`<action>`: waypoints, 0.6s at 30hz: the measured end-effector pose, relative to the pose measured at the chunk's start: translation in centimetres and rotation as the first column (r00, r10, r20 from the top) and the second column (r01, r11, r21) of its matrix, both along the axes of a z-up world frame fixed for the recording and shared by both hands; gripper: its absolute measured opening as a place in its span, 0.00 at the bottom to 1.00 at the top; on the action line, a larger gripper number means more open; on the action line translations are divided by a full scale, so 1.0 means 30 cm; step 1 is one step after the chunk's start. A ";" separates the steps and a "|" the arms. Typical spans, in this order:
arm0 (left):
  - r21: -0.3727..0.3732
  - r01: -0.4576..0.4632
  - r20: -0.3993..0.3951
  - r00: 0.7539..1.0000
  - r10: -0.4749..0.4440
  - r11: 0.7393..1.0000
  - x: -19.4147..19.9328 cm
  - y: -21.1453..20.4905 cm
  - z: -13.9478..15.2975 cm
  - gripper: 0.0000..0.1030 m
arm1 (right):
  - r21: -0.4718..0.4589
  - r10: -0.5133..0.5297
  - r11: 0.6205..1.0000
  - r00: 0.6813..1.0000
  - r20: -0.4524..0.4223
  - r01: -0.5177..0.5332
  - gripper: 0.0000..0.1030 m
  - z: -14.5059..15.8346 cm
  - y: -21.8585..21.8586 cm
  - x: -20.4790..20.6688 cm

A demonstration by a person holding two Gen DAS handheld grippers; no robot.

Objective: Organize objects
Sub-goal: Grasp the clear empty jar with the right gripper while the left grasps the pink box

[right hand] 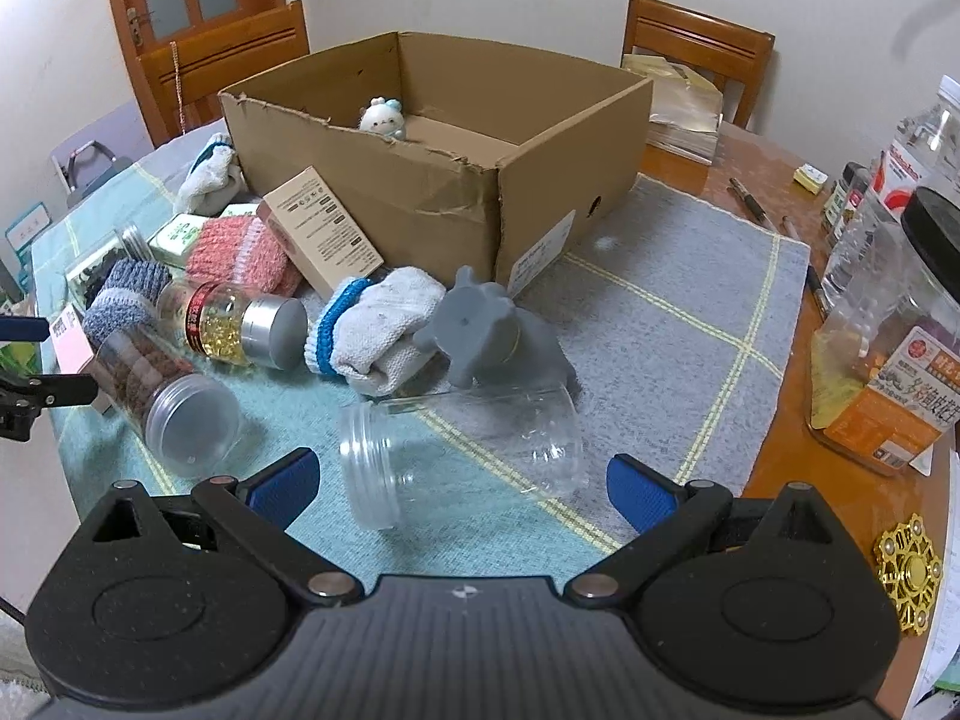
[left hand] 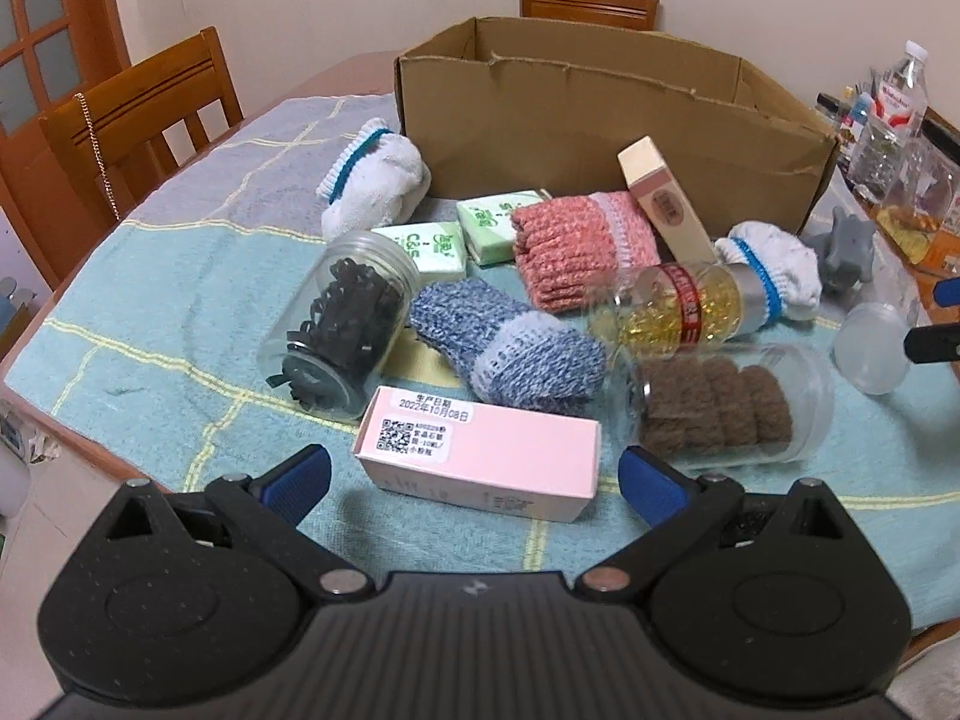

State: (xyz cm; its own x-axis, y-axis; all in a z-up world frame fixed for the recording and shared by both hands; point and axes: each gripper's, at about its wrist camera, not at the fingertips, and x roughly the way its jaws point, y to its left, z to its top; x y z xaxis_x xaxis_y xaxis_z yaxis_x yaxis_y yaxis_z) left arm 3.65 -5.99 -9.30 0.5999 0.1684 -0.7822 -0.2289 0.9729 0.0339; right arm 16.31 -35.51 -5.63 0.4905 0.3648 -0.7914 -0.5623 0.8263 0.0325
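Cardboard box (right hand: 420, 192) stands at the far side of the cloth-covered table (right hand: 690, 300), open-topped, holding only a small white plush toy (right hand: 383, 117) against its near wall. Everything else lies loose in front of it.

Left gripper (left hand: 474, 474): jaws spread wide, gripping nothing, lined up on the pink carton (left hand: 480, 456) lying flat just ahead. Behind the carton: blue knitted sock (left hand: 510, 348), jar of black bands (left hand: 342, 330) on its side, jar of brown pads (left hand: 726, 408), capsule bottle (left hand: 672, 315), red knitted sock (left hand: 576, 252), two green packets (left hand: 456, 240).

Right gripper (right hand: 459, 486): jaws likewise apart and empty, straddling a clear empty jar (right hand: 462, 450) lying on its side, mouth toward the left. Grey toy animal (right hand: 492, 330) and a white sock (right hand: 378, 330) sit just beyond it, touching each other.

Step in hand, as I judge it — early sorting, both claws at approach, nothing yet lifted.

Next move likely calls for closing on the carton across its narrow width; the jar is smooth and round — may roll or slip, so a centred grip seems wise.
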 end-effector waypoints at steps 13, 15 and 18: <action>0.024 0.033 0.025 0.999 -0.034 0.999 0.026 0.003 -0.028 0.95 | -0.034 0.029 0.999 0.999 -0.026 -0.029 1.00 -0.042 0.034 0.045; 0.022 0.031 0.027 0.999 -0.031 0.999 0.029 0.006 -0.030 0.94 | -0.039 0.034 0.999 0.999 -0.024 -0.035 1.00 -0.052 0.043 0.053; 0.013 0.027 0.032 0.999 -0.027 1.000 0.031 0.012 -0.033 0.89 | -0.039 0.033 0.999 0.999 -0.029 -0.034 1.00 -0.069 0.052 0.071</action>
State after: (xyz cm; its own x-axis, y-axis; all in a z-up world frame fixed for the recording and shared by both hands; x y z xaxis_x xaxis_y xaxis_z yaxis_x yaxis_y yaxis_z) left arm 4.57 -5.62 -10.28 0.6293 0.1613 -0.7602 -0.2040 0.9782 0.0387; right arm 18.44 -33.95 -7.70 0.4559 0.3491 -0.8187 -0.5889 0.8080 0.0166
